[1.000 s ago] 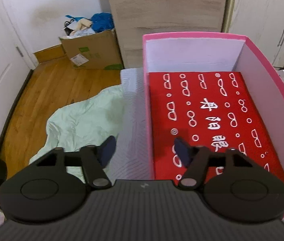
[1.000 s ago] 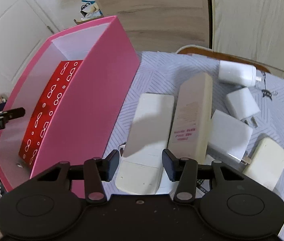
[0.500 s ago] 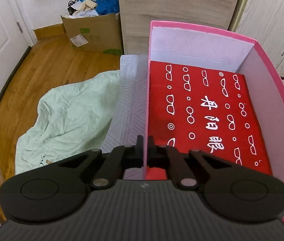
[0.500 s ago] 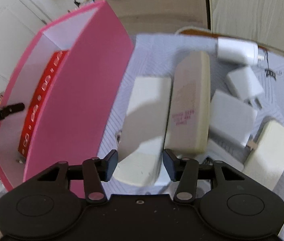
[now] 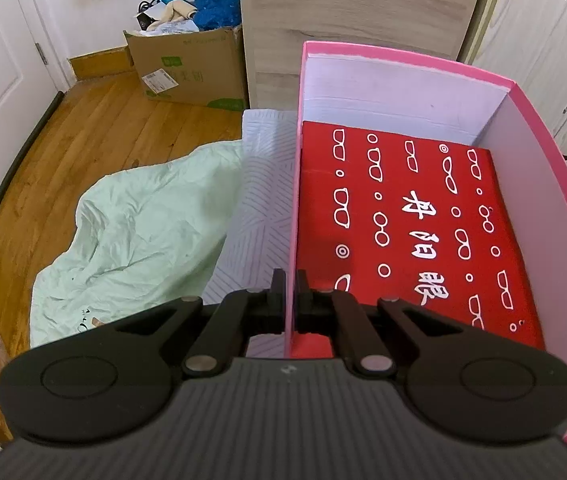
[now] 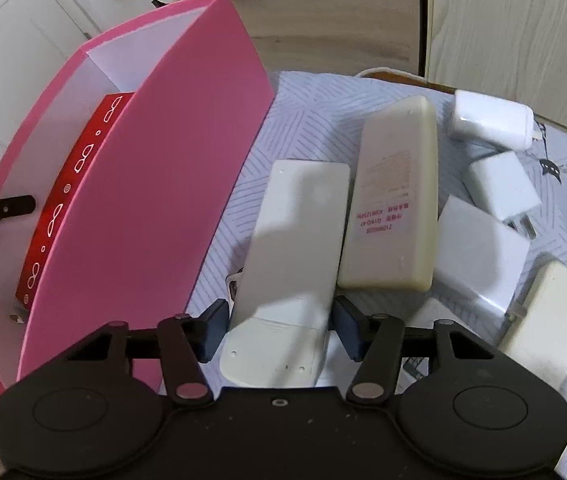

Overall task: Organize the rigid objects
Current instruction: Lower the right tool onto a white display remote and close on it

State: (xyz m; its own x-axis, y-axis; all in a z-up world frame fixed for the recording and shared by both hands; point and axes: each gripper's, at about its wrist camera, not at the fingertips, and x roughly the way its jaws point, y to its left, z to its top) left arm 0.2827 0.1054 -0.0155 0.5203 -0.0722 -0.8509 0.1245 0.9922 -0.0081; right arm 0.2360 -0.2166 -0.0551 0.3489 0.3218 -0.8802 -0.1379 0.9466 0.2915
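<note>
My left gripper is shut on the near left wall of the pink box, one finger inside and one outside. A red case with white glasses print lies flat in the box. In the right wrist view the pink box stands at the left. My right gripper is open with its fingers on either side of the near end of a white remote. A cream remote lies beside it on the right.
Several white chargers lie to the right: one at the back, a plug adapter, a flat block and a cream one. All rest on a grey striped cloth. A green sheet and cardboard box lie left.
My left gripper has closed from open onto the box's left wall. My right gripper has moved forward, its open fingers now on either side of the white remote's near end.
</note>
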